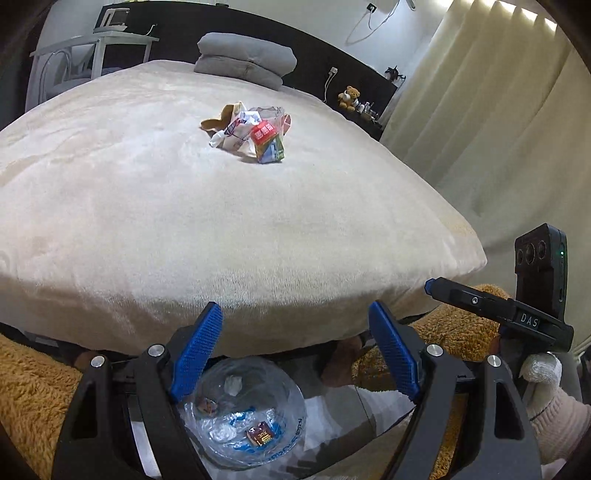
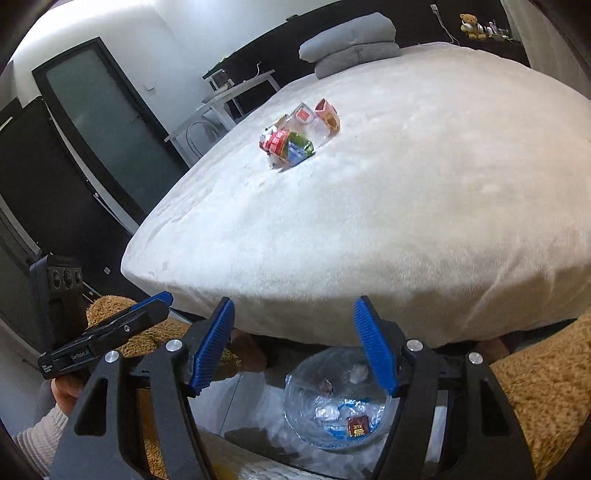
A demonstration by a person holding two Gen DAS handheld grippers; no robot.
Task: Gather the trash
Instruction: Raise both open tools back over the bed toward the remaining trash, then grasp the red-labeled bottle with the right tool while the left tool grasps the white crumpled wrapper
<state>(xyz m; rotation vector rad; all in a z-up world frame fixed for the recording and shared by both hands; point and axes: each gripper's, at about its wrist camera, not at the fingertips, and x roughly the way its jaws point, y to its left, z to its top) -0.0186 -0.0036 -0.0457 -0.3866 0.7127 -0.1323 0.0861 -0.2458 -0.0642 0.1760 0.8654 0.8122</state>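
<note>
Trash (image 1: 248,131) lies in a small heap near the middle of the bed (image 1: 147,229), on the cream blanket, well apart from both hand-held grippers. In the left wrist view the heap runs from a brown paper scrap (image 1: 218,117) on the left, through crumpled white wrappers (image 1: 236,131), to a red carton (image 1: 263,133) and a green-and-blue carton (image 1: 272,152) on the right, the pieces touching one another.

Nearer the camera, the left hand-held gripper (image 1: 295,354) hangs past the foot of the bed with its blue fingers (image 1: 195,354) spread wide and nothing between them. Below it stands a bin (image 1: 255,413) lined with a clear bag, which holds a few scraps, among them a small dark red packet (image 1: 260,437). At the right edge of this view the right hand-held gripper shows from the side.

In the right wrist view the left hand-held gripper shows at the left edge. The trash (image 2: 295,136) sits on the bed (image 2: 406,221), with the gray pillows (image 2: 351,42) stacked beyond it at the head. The right hand-held gripper (image 2: 295,347) also stands wide, holding nothing, above the bin (image 2: 332,406). A teddy bear (image 2: 471,26) sits on a shelf at the far right.
</note>
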